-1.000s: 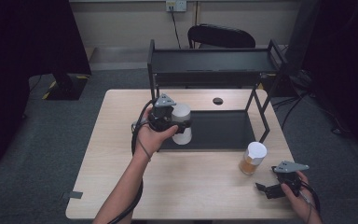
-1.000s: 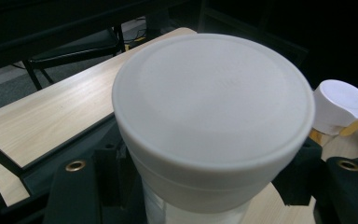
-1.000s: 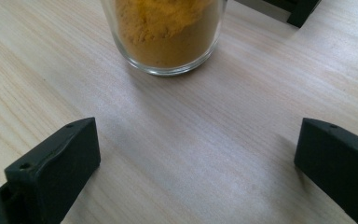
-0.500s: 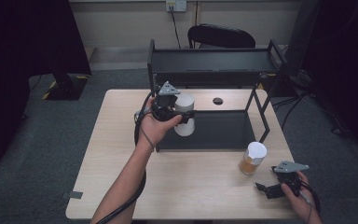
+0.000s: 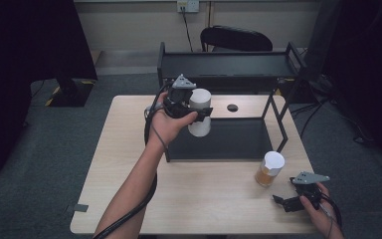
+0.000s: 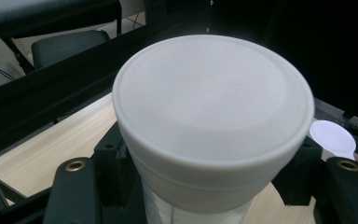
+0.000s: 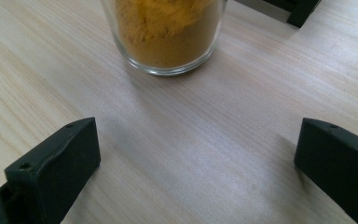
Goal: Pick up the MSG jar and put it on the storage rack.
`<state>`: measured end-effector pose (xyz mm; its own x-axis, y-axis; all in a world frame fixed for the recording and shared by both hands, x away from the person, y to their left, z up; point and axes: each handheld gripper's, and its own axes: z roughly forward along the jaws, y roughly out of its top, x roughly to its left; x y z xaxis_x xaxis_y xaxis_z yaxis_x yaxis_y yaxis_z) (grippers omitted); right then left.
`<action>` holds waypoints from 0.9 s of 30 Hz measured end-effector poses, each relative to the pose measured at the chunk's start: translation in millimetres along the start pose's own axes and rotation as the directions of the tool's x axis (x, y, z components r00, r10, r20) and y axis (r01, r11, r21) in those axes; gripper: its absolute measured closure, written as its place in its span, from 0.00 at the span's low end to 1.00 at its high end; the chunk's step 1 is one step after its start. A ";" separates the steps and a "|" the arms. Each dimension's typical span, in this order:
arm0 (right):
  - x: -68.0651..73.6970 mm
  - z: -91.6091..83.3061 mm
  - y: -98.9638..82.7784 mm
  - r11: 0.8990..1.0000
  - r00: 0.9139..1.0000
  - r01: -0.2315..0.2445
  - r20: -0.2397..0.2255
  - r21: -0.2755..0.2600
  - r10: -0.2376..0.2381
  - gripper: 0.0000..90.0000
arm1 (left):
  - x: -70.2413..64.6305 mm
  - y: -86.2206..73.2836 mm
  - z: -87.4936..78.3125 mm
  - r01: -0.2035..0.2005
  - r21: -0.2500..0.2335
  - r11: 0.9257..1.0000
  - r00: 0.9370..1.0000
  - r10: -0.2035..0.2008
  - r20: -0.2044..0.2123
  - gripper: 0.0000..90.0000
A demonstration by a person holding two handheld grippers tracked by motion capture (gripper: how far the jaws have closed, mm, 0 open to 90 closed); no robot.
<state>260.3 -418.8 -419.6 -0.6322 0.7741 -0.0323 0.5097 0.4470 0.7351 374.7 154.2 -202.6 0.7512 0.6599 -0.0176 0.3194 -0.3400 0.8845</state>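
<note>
Above the lower tray of the black rack [image 5: 278, 107] I see my left tongs [image 5: 191, 112] clamped on one white container [image 5: 199, 112], lifted clear of the tray and held roughly upright. In the left gripper view its round white lid [image 6: 213, 100] sits between my two black jaws, which press on its sides. I count two containers in all: that white one, and one glass jar [image 5: 269, 169] of orange-yellow powder with a white lid, standing on the desk [image 5: 129, 149] just beside the rack's front right leg. My right tongs [image 5: 291, 199] rest low at the desk's near right corner, near the jar but not touching it; the jaws stand wide apart (in the right gripper view bare wood lies between them, with the jar [image 7: 164, 35] ahead). The rack has two levels, an upper shelf and the lower tray. One small dark round spot [image 5: 232, 107] shows on the desk under the shelf, and one black chair [image 5: 236, 37] stands behind the rack
</note>
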 end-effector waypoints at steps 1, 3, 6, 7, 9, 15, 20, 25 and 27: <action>0.0 0.0 0.0 1.000 1.000 0.000 0.000 0.000 0.000 0.00 | -0.1 2.3 -1.0 -0.002 0.002 1.000 1.000 0.002 0.000 0.38; 0.0 0.0 0.0 1.000 1.000 0.000 0.000 0.000 0.000 0.00 | -0.2 6.0 -3.0 -0.002 0.000 1.000 1.000 0.002 0.002 0.38; 0.0 0.0 0.1 1.000 1.000 -0.001 0.000 0.000 0.001 0.00 | -0.9 10.0 -5.1 -0.007 -0.001 1.000 1.000 0.007 0.001 0.38; 0.0 0.0 0.1 1.000 1.000 0.000 0.000 0.000 0.000 0.00 | -1.7 13.6 -7.0 -0.012 -0.004 1.000 1.000 0.012 0.001 0.38; 0.0 0.0 0.1 1.000 1.000 0.000 0.000 0.000 0.000 0.00 | -2.2 17.3 -8.5 -0.008 -0.005 1.000 1.000 0.008 0.001 0.38; 0.0 0.0 0.0 1.000 1.000 0.000 0.000 0.000 0.000 0.00 | -2.0 24.2 -12.1 0.000 -0.019 1.000 1.000 0.001 0.010 0.38; -0.1 0.0 0.0 1.000 1.000 0.000 0.000 0.000 0.000 0.00 | -2.9 32.8 -16.6 -0.002 -0.030 1.000 1.000 0.002 0.016 0.38; 0.0 0.0 0.1 1.000 1.000 0.000 0.000 0.000 0.000 0.00 | -5.4 41.0 -19.4 -0.009 -0.035 0.999 1.000 0.010 0.014 0.38; -0.1 0.0 0.0 1.000 1.000 0.000 0.000 0.000 0.000 0.00 | -5.7 43.7 -20.4 -0.009 -0.040 0.999 1.000 0.010 0.016 0.38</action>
<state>260.3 -418.8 -419.5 -0.6324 0.7739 -0.0324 0.5097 0.4472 0.7350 372.6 149.2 -154.3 0.7632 0.6459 -0.0166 0.2895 -0.3189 0.9025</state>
